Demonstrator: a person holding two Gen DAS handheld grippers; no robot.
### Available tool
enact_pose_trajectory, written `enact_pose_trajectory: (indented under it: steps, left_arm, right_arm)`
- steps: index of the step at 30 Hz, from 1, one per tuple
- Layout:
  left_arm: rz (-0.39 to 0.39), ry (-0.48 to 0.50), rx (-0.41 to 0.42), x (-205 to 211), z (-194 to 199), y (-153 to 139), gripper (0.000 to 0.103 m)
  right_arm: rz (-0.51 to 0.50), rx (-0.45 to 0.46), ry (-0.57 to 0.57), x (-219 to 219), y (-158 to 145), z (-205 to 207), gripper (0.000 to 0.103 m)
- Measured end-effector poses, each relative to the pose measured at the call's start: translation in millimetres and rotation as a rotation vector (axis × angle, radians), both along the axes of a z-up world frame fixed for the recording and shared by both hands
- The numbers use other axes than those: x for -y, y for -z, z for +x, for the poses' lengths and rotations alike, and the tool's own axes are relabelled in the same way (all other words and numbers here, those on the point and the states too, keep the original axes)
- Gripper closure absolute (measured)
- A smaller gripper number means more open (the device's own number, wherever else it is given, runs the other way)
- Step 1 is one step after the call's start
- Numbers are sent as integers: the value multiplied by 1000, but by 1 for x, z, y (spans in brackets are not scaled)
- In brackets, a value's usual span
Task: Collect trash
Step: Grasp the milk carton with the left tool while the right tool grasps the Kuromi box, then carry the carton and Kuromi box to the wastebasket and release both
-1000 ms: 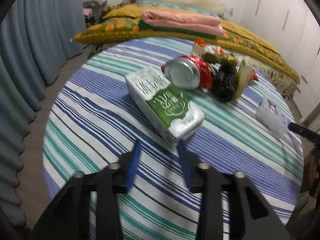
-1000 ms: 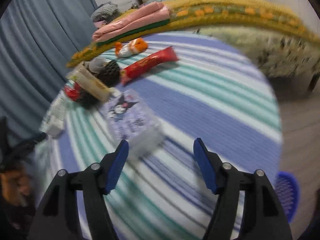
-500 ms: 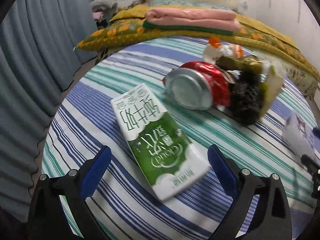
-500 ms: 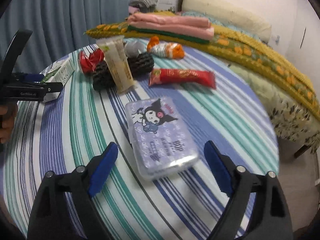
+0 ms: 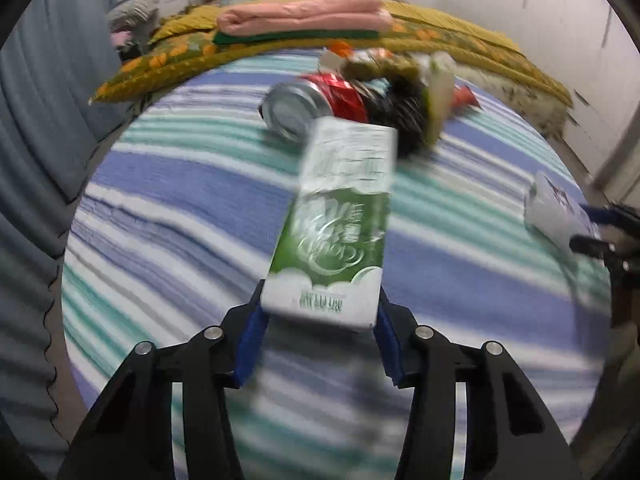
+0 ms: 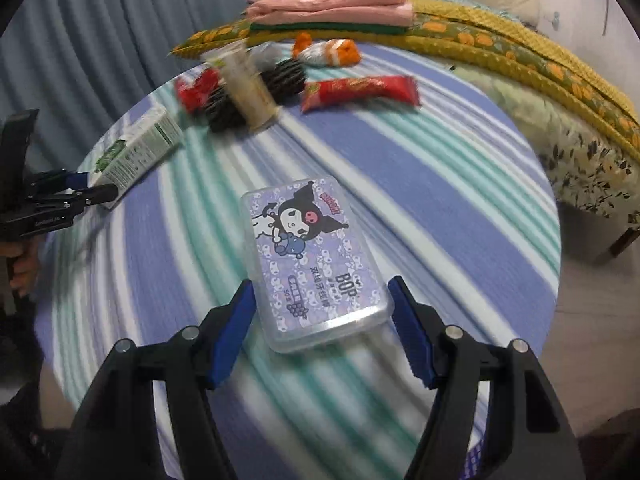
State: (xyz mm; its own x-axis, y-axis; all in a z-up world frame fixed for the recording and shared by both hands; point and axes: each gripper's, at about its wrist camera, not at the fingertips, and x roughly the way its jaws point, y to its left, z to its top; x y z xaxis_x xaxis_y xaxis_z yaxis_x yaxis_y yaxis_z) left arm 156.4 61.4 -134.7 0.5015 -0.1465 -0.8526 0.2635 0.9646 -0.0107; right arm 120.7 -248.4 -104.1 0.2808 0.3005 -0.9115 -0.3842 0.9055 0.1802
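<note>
striped table (image 5: 180, 184) – blurred milk carton (image 5: 340, 224) (base hidden) between pads.

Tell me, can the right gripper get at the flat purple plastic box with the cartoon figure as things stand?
Probably yes. The right gripper has the purple plastic box between its closing jaws, with small gaps left and nothing in between.

On the round table (image 6: 460, 184), a plastic case (image 6: 316, 260) lies nearest in the right wrist view. A milk carton (image 6: 136, 152) lies to its left. Behind both, a can (image 5: 296, 108) and a snack wrapper (image 6: 360, 88) are piled, with the bed (image 6: 520, 52) beyond.
</note>
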Motion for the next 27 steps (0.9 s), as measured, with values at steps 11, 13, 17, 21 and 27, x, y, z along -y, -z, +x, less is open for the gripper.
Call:
enact_pose_trajectory:
  steps: [11, 13, 17, 21, 27]
  left_arm:
    - [109, 203, 91, 37, 1, -15, 12]
    - [131, 240, 53, 42, 16, -8, 12]
    - [156, 261, 11, 45, 36, -1, 12]
    - [162, 283, -29, 47, 49, 3, 38]
    - [111, 226, 13, 49, 41, -11, 50]
  right_arm:
    - [-41, 97, -63, -21, -13, -6, 19]
    - [-70, 103, -95, -33, -12, 1, 16]
    - [-135, 43, -143, -51, 0, 15, 19]
    - [-167, 13, -143, -53, 5, 16, 38]
    - [-89, 31, -46, -29, -6, 6, 38]
